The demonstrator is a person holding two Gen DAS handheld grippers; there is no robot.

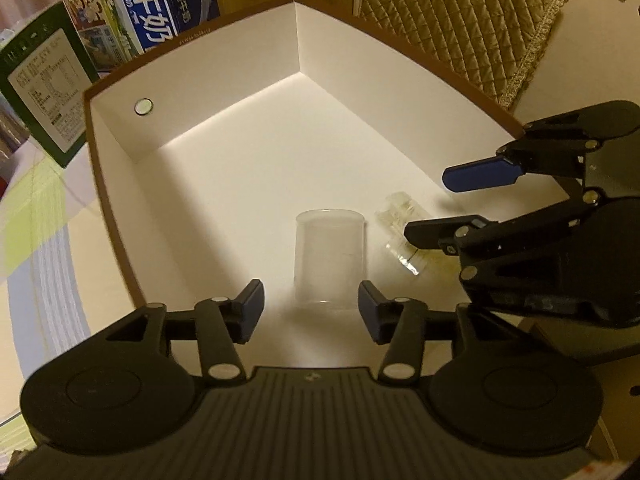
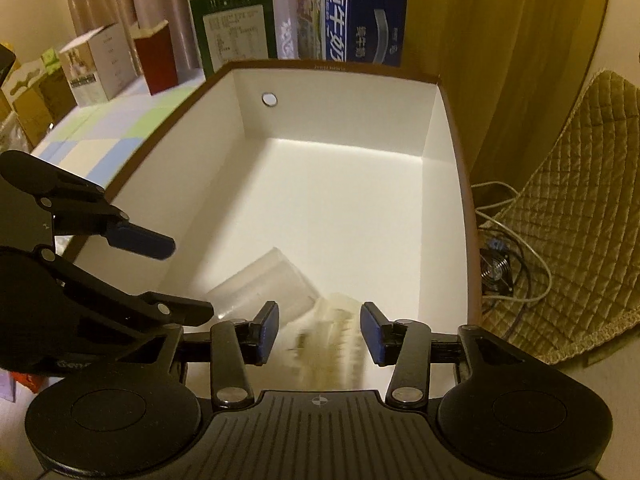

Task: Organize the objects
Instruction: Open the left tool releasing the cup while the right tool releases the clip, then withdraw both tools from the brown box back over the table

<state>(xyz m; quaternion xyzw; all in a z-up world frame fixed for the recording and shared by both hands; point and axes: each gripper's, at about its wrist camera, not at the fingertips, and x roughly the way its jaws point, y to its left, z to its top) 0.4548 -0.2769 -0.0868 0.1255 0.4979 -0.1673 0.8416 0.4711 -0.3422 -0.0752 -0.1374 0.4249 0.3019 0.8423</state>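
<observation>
Inside the white box [image 1: 248, 168], near its closest wall, 2 clear items are seen: a plastic cup [image 1: 330, 256] and a small ribbed transparent piece [image 1: 400, 236] just beside it. Whether the cup stands or lies cannot be told for sure; from the right wrist view it looks tipped on its side.

Left claw [image 1: 311, 310] is held above the cup with its blue pads apart and nothing pressed between them. Right claw [image 2: 319, 330] is likewise parted, with the ribbed piece blurred between the pads but not visibly pinched.

Risks, judged from this layout:
- Cup could be rolled or knocked away if a pad is brushed against it, since it is light and smooth.
- Ribbed piece could be missed or squeezed out sideways; it is hard to read against the white floor.
- Both claws are crowded into 1 corner, so a finger-to-finger collision is likely if either is moved without care.
- Box wall could be caught by a claw on the way out, and the box dragged along the counter [image 2: 100, 148] toward the blue carton [image 2: 360, 16] and green carton [image 2: 236, 28] behind it.
</observation>
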